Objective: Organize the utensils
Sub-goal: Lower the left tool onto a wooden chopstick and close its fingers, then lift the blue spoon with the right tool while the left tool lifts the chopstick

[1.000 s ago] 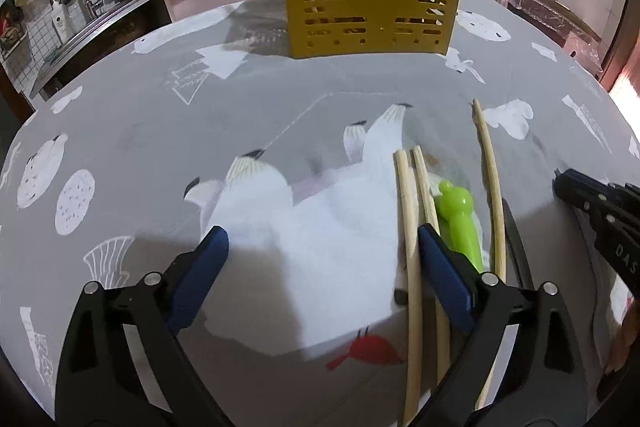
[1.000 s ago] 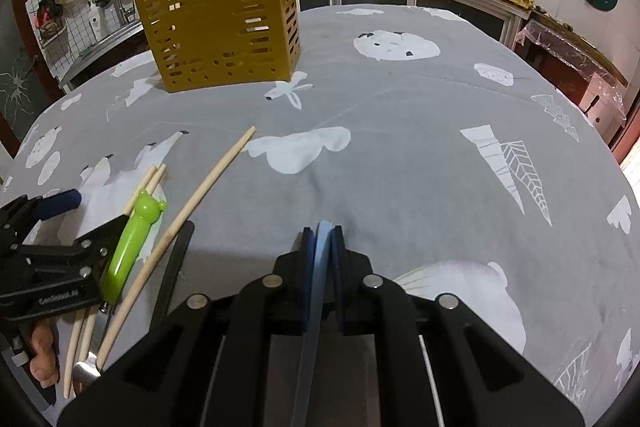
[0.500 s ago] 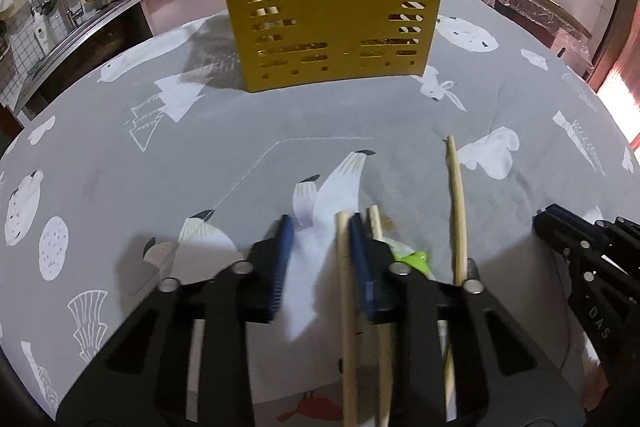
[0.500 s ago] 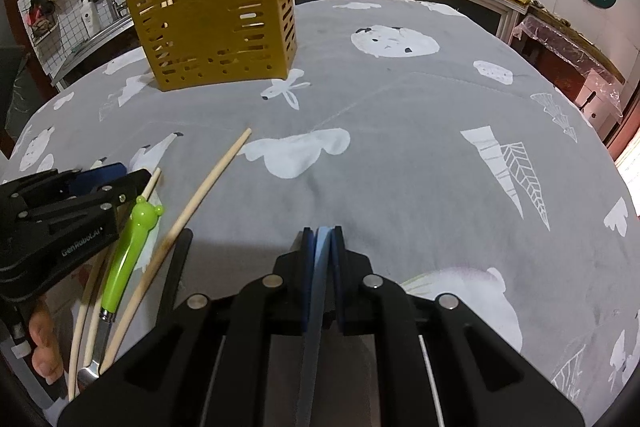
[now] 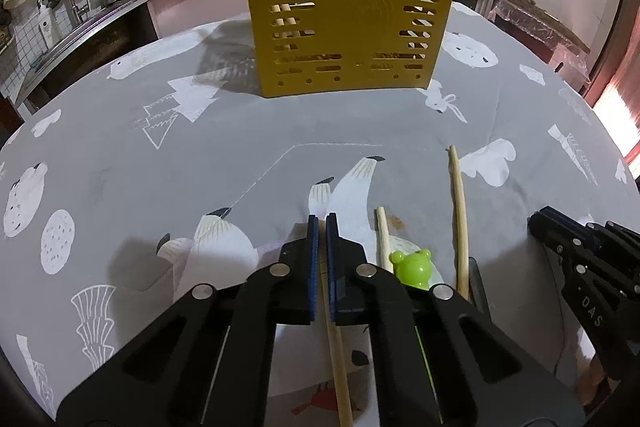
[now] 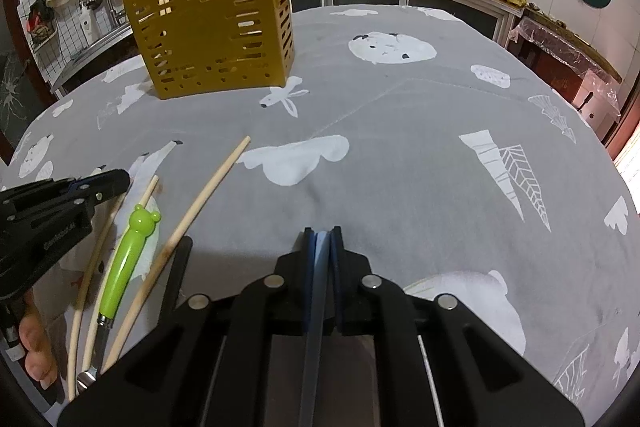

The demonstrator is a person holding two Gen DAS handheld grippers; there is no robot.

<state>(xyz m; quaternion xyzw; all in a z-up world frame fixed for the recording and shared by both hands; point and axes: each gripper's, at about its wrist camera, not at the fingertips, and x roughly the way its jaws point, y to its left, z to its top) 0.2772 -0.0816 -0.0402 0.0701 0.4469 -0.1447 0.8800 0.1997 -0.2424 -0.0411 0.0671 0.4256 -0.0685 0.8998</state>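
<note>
Left tool (image 5: pixel 320 223) newly around pale chopstick (image 5: pixel 338 359)

A: So what's the left gripper (image 5: pixel 320 223) got?
B: Its fingers just closed on a chopstick (image 5: pixel 338 359). Right of it: another chopstick (image 5: pixel 384 241), a green bear-topped handle (image 5: pixel 412 269), then a long chopstick (image 5: pixel 459 215).
A: And far back?
B: Yellow slotted utensil holder (image 5: pixel 348 23) on the grey tabletop (image 5: pixel 200 167).
</note>
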